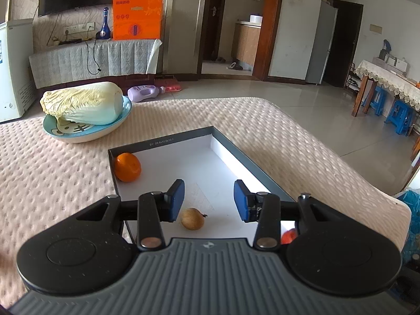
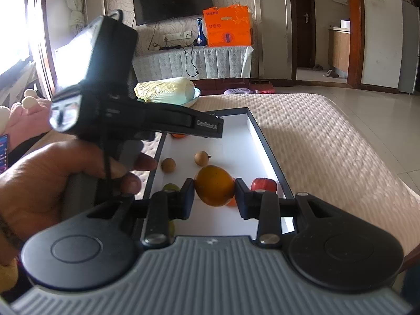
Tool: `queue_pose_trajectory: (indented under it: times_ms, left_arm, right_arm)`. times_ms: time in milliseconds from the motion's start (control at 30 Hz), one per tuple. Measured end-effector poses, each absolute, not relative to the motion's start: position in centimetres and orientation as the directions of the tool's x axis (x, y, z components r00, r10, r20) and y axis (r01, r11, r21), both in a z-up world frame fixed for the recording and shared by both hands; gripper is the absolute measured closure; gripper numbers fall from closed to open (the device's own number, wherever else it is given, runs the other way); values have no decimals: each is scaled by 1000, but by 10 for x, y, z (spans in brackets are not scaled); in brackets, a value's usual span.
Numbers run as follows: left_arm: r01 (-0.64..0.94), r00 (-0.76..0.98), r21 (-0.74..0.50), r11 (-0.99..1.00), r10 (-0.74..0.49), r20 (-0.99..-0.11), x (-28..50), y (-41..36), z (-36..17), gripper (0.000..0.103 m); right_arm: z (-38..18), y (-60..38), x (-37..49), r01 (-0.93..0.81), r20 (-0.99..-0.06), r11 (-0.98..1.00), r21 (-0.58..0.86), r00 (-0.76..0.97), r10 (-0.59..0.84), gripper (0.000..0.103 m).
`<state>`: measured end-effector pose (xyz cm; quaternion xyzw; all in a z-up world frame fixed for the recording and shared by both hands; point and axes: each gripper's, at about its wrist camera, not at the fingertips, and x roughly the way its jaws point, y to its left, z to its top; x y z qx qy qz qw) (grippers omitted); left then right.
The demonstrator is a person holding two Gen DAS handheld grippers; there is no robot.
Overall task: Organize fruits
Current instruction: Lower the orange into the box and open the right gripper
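R tool (image 2: 214, 199) grips an orange fruit (image 2: 214, 185) over the box (image 2: 265, 141). L tool (image 1: 209, 200) open, nothing btw pads, small brown fruit (image 1: 192, 218) just below.

Both wrist cameras look forward and downward, close over the shallow box (image 1: 168, 141) (image 2: 265, 141); both views share it, the cabbage (image 1: 86, 102) (image 2: 165, 88) and the far wall

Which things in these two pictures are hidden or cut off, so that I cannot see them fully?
- Left wrist view: a red fruit in the box, mostly behind the left claw.
- Right wrist view: a green fruit, half hidden by the right claw, which holds an orange.
- Right wrist view: another orange at the far end, covered by the left claw's body.
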<state>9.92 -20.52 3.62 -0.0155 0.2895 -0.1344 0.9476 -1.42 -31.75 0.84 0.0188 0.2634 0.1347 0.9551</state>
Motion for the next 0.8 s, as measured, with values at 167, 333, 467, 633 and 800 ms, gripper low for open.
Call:
queue_pose_trajectory:
  times_ms: [167, 333, 467, 633, 800]
  left_arm:
    - [242, 798, -111, 964, -263, -543, 96, -200, 38, 54]
    - [245, 801, -105, 964, -262, -538, 92, -195, 41, 54]
    - [240, 802, -106, 965, -259, -538, 88, -188, 42, 54]
    - [220, 812, -105, 970, -242, -532, 83, -168, 47, 54]
    - [191, 820, -112, 975, -221, -529, 79, -141, 51, 54]
  right_arm:
    - [6, -316, -10, -242, -503, 964, 108, 823, 263, 67]
    - [3, -314, -6, -235, -506, 966, 108, 823, 257, 67]
    - [-1, -313, 4, -221, -514, 969, 110, 821, 246, 67]
    - [-6, -307, 18, -209, -520, 972, 102, 822, 232, 67]
    - [-10, -302, 28, -194, -527, 975, 105, 821, 220, 67]
